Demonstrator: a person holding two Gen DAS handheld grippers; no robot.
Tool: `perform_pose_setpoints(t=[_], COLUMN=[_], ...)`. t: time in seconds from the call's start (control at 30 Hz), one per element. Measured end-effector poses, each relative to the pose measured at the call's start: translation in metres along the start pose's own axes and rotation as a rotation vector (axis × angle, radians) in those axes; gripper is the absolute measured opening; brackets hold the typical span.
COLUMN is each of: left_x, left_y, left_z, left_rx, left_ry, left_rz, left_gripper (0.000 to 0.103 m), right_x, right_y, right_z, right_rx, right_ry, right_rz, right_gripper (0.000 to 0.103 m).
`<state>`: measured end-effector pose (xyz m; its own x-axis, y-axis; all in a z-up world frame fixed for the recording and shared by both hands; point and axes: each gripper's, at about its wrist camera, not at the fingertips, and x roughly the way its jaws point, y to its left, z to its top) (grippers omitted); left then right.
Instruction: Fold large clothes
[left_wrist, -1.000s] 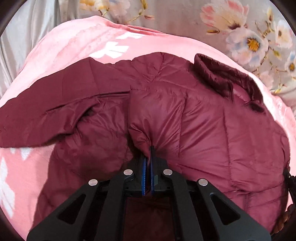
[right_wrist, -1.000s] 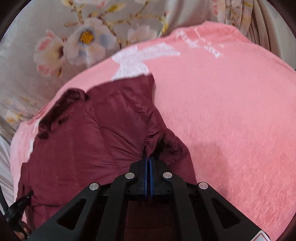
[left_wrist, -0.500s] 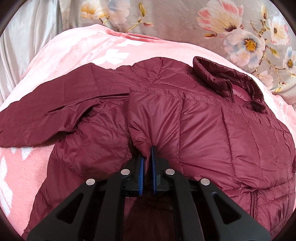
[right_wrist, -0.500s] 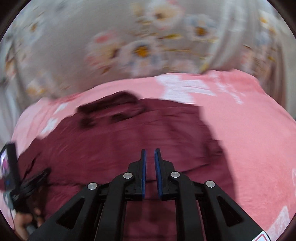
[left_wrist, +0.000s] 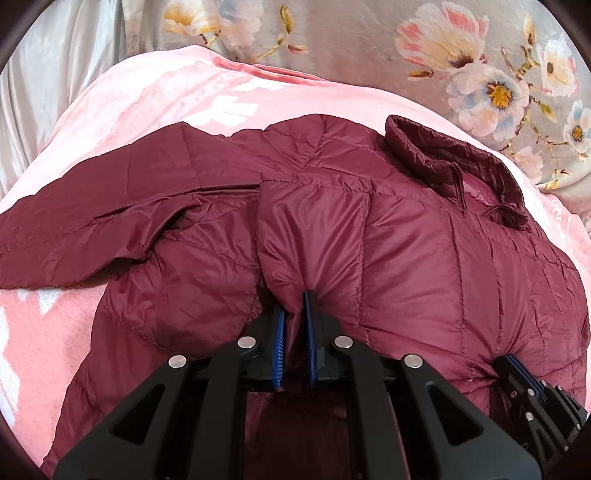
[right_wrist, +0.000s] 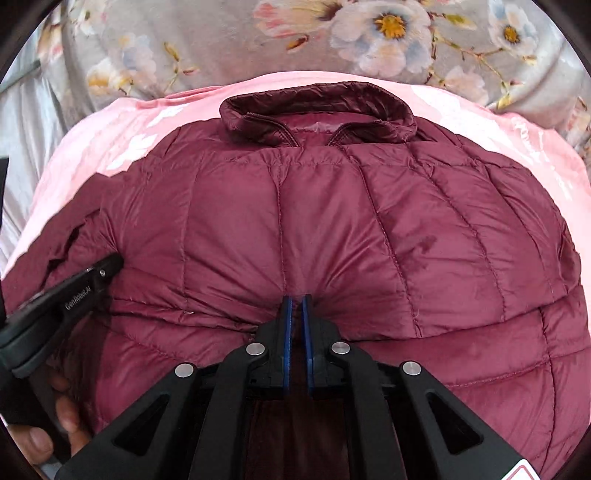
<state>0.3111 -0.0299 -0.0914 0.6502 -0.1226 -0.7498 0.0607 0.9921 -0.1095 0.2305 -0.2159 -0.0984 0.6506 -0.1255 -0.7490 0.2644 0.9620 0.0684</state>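
A maroon puffer jacket (right_wrist: 332, 229) is pinched at its near hem by both left tongs (left_wrist: 294, 308) and right tongs (right_wrist: 295, 310), its collar (right_wrist: 317, 110) lying straight ahead on the pink blanket (left_wrist: 166, 99).

There was one jacket (left_wrist: 406, 251), dark red and quilted, with one stand-up collar (right_wrist: 317, 107) and one sleeve (left_wrist: 92, 206) seen stretched toward the left edge of the blanket. One pink blanket (left_wrist: 155, 96) carried it, and one flowered sheet (right_wrist: 207, 40) lay past the blanket's far edge. Two grippers were counted, the left gripper (left_wrist: 294, 314) and the right gripper (right_wrist: 296, 314), each with two fingers. One bare hand (right_wrist: 51, 424) showed.
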Motion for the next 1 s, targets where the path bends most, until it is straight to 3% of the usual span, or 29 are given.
perform_pose_setpoints(t=[0.17, 0.23, 0.33, 0.4, 0.5, 0.57, 0.73, 0.83, 0.87, 0.93, 0.97, 1.0], left_x=[-0.001, -0.008, -0.033, -0.060, -0.092, -0.107, -0.107, -0.096, -0.090, -0.086, -0.084, -0.079], left_y=[0.002, 0.015, 0.045, 0.079, 0.139, 0.195, 0.322, 0.386, 0.400, 0.405, 0.402, 0.398], left_z=[0.000, 0.000, -0.003, -0.004, -0.001, 0.001, -0.003, -0.016, -0.019, -0.016, -0.012, -0.005], left_rx=[-0.014, -0.077, -0.185, -0.256, -0.328, -0.398, -0.645, -0.782, -0.814, -0.801, -0.777, -0.746], left_ry=[-0.001, -0.017, -0.052, -0.098, -0.161, -0.175, -0.130, -0.092, -0.079, -0.099, -0.097, -0.086], left_rz=[-0.018, -0.072, -0.113, -0.089, 0.019, 0.144, 0.289, 0.278, 0.261, 0.262, 0.265, 0.243], left_gripper=[0.010, 0.017, 0.042, 0.061, 0.080, 0.084, 0.084, 0.079, 0.071, 0.067, 0.049, 0.024], right_x=[0.001, 0.001, 0.001, 0.001, 0.001, 0.000, -0.002, -0.003, -0.003, -0.005, -0.007, -0.012], right_y=[0.005, 0.005, 0.008, 0.007, 0.007, 0.007, 0.008, 0.010, 0.011, 0.011, 0.011, 0.012], right_z=[0.000, -0.002, 0.001, 0.001, 0.001, 0.001, 0.001, 0.001, 0.001, 0.001, 0.000, -0.002], right_rx=[-0.008, -0.011, -0.018, -0.019, -0.020, -0.024, -0.028, -0.035, -0.037, -0.036, -0.038, -0.040], right_ry=[0.000, 0.000, 0.001, 0.000, 0.000, -0.003, -0.010, -0.012, -0.013, -0.018, -0.022, -0.031], right_rz=[-0.010, -0.015, -0.024, -0.025, -0.027, -0.032, -0.045, -0.057, -0.060, -0.068, -0.077, -0.092], right_gripper=[0.006, 0.005, 0.005, 0.005, 0.005, 0.005, 0.005, 0.006, 0.006, 0.006, 0.006, 0.008])
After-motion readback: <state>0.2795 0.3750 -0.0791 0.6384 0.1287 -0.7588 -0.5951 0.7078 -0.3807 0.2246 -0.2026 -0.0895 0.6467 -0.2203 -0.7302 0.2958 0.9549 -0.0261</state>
